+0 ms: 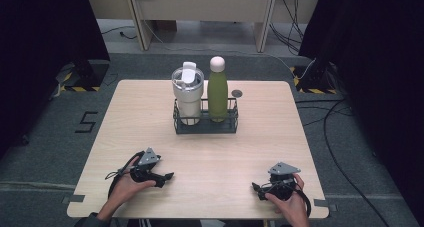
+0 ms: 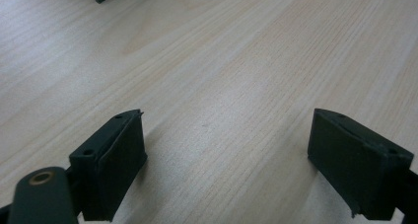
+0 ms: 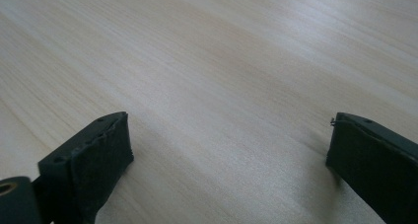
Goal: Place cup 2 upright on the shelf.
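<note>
Blocky matte-black jaws of both grippers apart over pale wood-grain table

Both forearms come in from the near edge. The left hand holds the left gripper low at near left, pointing right toward the middle, its jaws spread wide with nothing between them. The right hand holds the right gripper at near right, pointing left, its jaws likewise wide apart and empty.
</note>
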`<state>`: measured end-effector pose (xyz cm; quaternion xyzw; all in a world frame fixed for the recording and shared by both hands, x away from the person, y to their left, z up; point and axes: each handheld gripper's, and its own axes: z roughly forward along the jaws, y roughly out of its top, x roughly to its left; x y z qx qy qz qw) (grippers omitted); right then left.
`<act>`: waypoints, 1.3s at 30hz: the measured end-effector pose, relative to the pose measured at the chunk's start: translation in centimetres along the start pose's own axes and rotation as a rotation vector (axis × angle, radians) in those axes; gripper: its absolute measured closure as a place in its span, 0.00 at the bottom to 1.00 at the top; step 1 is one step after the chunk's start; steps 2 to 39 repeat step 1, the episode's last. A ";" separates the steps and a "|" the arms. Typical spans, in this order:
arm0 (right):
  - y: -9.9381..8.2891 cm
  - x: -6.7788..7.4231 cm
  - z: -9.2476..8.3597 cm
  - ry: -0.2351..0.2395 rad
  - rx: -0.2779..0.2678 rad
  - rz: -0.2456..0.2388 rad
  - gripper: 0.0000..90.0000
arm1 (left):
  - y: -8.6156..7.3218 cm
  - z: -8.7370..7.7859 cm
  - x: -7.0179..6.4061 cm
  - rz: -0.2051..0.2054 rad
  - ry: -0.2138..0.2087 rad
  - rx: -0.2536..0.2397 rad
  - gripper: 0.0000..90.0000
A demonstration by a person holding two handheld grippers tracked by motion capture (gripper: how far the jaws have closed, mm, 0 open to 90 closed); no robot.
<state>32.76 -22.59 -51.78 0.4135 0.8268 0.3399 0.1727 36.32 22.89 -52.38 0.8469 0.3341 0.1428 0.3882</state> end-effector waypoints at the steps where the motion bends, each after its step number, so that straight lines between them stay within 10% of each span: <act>1: 0.0 0.0 0.0 -0.004 0.004 0.004 0.02 | 0.0 0.0 0.0 0.000 0.000 0.000 0.15; 39: 0.0 0.0 0.0 -0.004 0.004 0.004 0.02 | 0.0 0.0 0.0 0.000 0.000 0.000 0.15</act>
